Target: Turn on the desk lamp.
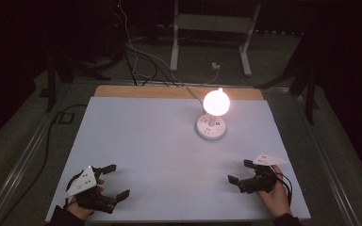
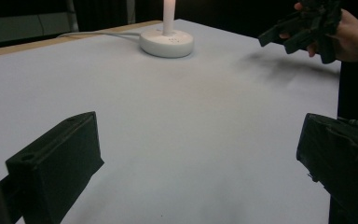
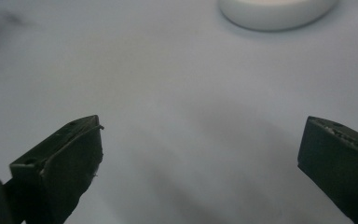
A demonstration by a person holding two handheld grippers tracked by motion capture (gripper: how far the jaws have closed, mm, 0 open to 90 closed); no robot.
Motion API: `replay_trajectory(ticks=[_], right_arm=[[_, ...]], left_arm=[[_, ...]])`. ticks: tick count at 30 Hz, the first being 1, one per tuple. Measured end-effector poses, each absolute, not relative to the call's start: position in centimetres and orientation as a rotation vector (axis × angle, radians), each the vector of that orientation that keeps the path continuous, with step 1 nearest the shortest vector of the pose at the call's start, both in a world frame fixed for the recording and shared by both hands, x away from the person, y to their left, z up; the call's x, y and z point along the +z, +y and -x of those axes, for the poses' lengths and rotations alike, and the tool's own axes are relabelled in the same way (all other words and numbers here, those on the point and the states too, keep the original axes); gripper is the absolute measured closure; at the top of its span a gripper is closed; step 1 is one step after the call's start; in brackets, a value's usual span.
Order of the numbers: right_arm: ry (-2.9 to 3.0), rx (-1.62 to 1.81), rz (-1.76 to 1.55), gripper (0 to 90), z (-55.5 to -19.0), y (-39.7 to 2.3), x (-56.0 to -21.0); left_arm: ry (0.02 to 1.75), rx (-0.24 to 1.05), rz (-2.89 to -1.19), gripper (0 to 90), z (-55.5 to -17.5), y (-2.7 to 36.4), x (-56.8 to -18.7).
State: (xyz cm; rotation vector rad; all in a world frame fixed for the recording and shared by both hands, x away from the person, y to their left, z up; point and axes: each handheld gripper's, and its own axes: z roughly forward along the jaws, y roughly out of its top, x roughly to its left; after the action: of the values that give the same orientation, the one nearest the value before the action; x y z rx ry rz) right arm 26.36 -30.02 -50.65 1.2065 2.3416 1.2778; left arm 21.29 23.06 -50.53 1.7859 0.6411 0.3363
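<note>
Your left gripper (image 1: 111, 180), black w/ a grey three-cornered plate on top, sits near the front-left corner of the pale blue-white table sheet (image 1: 146, 141); jaws spread wide, nothing btwn them. Your right gripper (image 1: 241, 172) hangs near the front-right corner, jaws also released, empty, pointing inward. The two are well apart. The lit white desk lamp w/ a glowing round globe and flat round base (image 1: 211, 126) stands towards the back edge, right of centre, closer to your right hand (image 1: 275, 197). Its white cord (image 1: 193, 94) runs off over the back edge. In the left gripper view the lamp base (image 2: 167, 43) sits far ahead; the right gripper view catches its near rim (image 3: 275, 14) top-right.
</note>
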Motion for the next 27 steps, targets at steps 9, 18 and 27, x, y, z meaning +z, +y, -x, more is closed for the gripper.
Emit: replay_trajectory(ticks=[9, 18, 27], right_arm=[[2.31, 1.202, -1.24, 0.0, -24.1, -31.8, -51.6], [2.276, 1.158, -1.239, 0.0, -22.9, -33.3, -52.4], [2.315, 1.132, -1.189, 0.0, -23.3, -32.4, -52.6]], left_arm=[[0.642, 0.335, -1.781, 0.3, -21.3, 23.1, -50.5], [0.643, 0.331, -1.79, 0.3, -21.3, 22.9, -50.6], [0.645, 0.331, -1.789, 0.3, -21.3, 22.9, -50.6]])
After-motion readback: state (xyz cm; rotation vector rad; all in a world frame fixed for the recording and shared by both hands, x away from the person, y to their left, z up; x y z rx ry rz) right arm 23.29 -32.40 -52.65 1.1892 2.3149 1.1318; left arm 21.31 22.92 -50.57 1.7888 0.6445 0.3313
